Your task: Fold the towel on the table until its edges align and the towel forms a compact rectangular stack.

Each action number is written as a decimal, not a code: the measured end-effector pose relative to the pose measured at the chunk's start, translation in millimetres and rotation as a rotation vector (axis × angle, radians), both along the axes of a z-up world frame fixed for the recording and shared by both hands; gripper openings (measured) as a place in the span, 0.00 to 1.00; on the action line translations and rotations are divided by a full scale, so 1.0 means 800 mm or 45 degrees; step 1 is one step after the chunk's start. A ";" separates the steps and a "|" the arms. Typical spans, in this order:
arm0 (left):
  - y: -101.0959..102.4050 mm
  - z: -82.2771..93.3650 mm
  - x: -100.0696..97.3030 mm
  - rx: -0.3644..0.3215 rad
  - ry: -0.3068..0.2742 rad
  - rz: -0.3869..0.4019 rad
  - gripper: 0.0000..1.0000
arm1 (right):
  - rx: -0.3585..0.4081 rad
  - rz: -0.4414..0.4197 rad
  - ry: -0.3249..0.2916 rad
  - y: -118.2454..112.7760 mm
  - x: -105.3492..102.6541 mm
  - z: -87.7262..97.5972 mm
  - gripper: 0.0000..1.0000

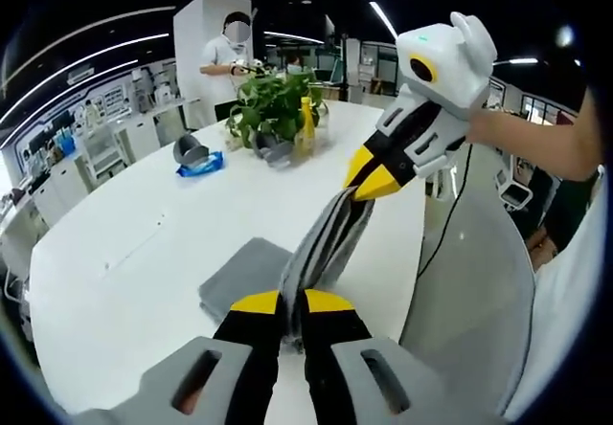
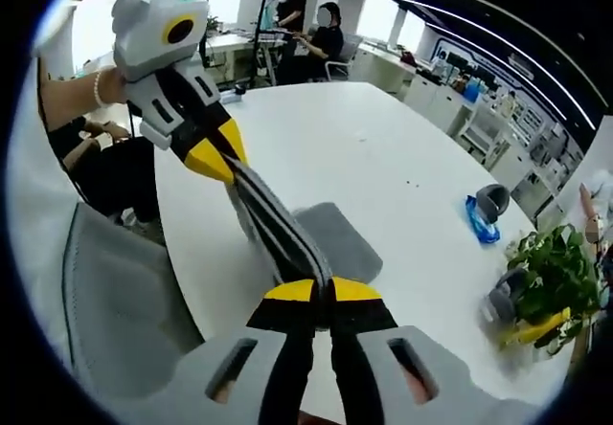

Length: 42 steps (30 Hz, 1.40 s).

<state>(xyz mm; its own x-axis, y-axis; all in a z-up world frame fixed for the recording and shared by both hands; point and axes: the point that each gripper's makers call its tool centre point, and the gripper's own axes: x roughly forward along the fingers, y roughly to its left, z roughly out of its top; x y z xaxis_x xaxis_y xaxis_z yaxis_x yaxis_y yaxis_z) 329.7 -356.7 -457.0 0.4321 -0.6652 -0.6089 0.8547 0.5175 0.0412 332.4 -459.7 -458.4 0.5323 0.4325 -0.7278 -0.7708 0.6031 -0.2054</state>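
Office space is stretching behind a white table (image 1: 144,243) carrying a potted plant (image 1: 273,104). Left gripper (image 1: 293,302) is clamping the grey towel (image 1: 321,243), stretched up to the right gripper (image 1: 369,181).

Right gripper view: right gripper (image 2: 324,291) is pinching the towel (image 2: 278,224), left gripper (image 2: 222,162) clamping its far end above the table (image 2: 383,167).

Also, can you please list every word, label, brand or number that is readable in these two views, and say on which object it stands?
None can be read.
The blue packet on the table: print too blurred.
The yellow bottle by the plant: no legible label.
The towel and both tools: no markings visible.
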 end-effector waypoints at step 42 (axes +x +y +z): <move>-0.004 -0.149 0.141 0.073 0.050 0.212 0.09 | -0.109 -0.051 0.147 -0.008 0.145 -0.160 0.03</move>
